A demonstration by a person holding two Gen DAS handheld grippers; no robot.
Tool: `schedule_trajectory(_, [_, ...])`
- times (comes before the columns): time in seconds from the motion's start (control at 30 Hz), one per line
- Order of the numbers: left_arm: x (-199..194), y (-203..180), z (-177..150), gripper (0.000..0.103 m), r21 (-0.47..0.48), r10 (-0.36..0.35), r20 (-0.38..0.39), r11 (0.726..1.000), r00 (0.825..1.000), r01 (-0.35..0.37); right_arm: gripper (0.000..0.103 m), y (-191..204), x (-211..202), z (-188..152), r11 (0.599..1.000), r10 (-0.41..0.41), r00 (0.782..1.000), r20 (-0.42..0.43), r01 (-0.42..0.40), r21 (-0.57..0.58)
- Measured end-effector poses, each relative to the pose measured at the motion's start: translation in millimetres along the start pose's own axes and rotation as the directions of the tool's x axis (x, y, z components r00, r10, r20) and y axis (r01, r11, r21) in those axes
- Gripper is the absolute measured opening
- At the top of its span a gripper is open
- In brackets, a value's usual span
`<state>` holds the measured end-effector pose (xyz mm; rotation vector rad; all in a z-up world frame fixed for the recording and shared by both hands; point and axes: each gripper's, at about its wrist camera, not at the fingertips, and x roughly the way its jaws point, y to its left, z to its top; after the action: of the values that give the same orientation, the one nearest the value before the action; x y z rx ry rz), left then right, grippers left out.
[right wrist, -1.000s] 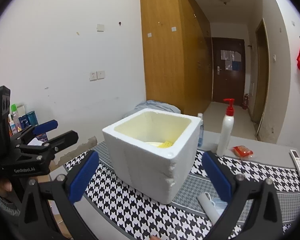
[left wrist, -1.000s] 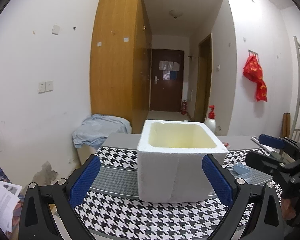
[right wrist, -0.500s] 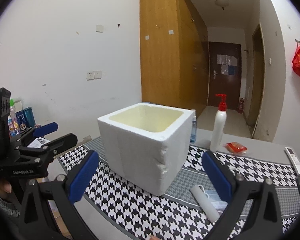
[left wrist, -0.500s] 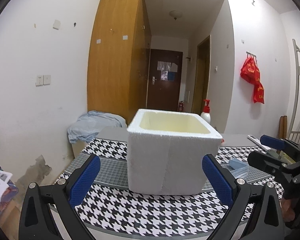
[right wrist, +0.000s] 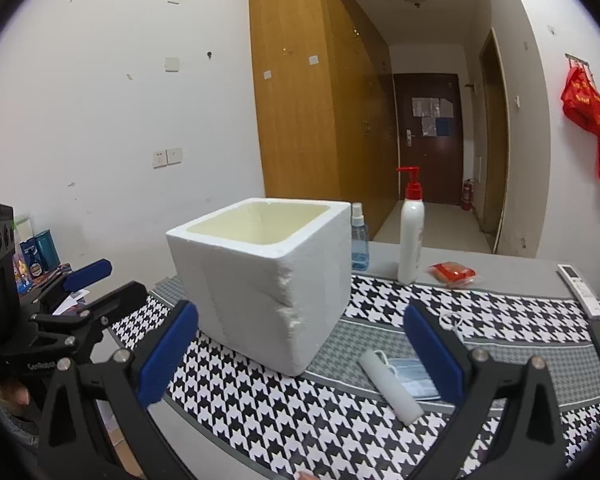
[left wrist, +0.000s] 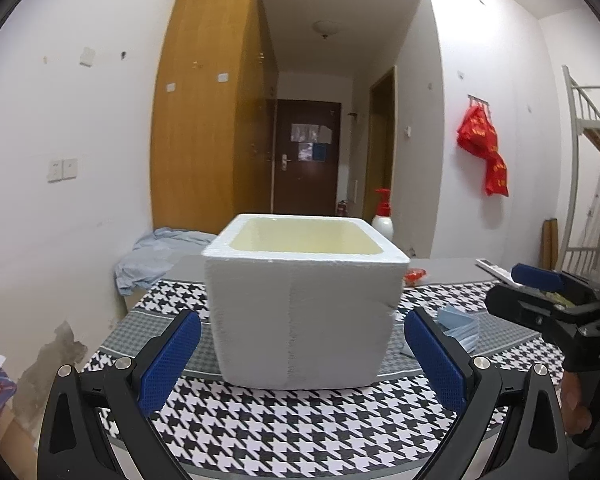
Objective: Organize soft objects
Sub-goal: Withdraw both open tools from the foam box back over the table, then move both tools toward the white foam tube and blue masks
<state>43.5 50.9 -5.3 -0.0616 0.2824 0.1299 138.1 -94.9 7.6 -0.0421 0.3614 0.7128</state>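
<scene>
A white foam box (left wrist: 304,304) (right wrist: 260,280) with a yellowish inside stands on the houndstooth cloth (left wrist: 300,428) (right wrist: 340,412). My left gripper (left wrist: 300,360) is open, level with the box's near wall, nothing between its blue pads. My right gripper (right wrist: 300,352) is open too, in front of the box's chipped corner. A white foam roll (right wrist: 390,386) and a blue face mask (right wrist: 414,376) (left wrist: 460,326) lie on the cloth right of the box. The box's contents are hidden from here.
A white pump bottle (right wrist: 411,236) (left wrist: 382,220), a blue spray bottle (right wrist: 359,242), a red packet (right wrist: 454,273) and a remote (right wrist: 580,288) sit at the table's back. A blue cloth heap (left wrist: 152,260) lies beyond the table's left. The table's near edge is just below both grippers.
Both grippers have sunk lower, so the box rim now hides the yellow item seen inside it earlier. Both stay open.
</scene>
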Motion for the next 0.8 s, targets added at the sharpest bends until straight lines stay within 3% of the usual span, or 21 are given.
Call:
schedule_trajectory(0.27, [15.4, -13.7, 4.2, 0.102, 0.009, -0.067, -0.047, 0.998, 0.997, 0.068, 0.103, -16.3, -6.9, -0.7, 0.999, -0.042, 0.999, -0.013, 0.042, 0.032])
schedule_trajectory(0.37, [19.1, -23.1, 4.5, 0.102, 0.04, -0.101, -0.041, 0.994, 0.994, 0.102, 0.103, -22.7, -14.1, -4.1, 0.995, -0.101, 0.995, -0.009, 0.101, 0.022])
schedule_trajectory(0.43, [25.4, -27.8, 5.3, 0.102, 0.029, -0.146, -0.058, 0.989, 0.988, 0.148, 0.103, -31.2, -19.1, -6.9, 0.991, -0.128, 0.992, -0.005, 0.128, 0.049])
schedule_trajectory(0.57, [36.1, -40.2, 6.0, 0.102, 0.029, -0.162, -0.067, 0.986, 0.985, 0.164, 0.103, -47.3, -29.3, -12.6, 0.979, -0.184, 0.983, -0.011, 0.184, 0.083])
schedule_trajectory(0.8, [49.9, -57.3, 5.7, 0.102, 0.017, -0.243, -0.112, 0.969, 0.964, 0.246, 0.103, -65.7, -39.6, -16.9, 0.968, -0.228, 0.974, -0.012, 0.228, 0.103])
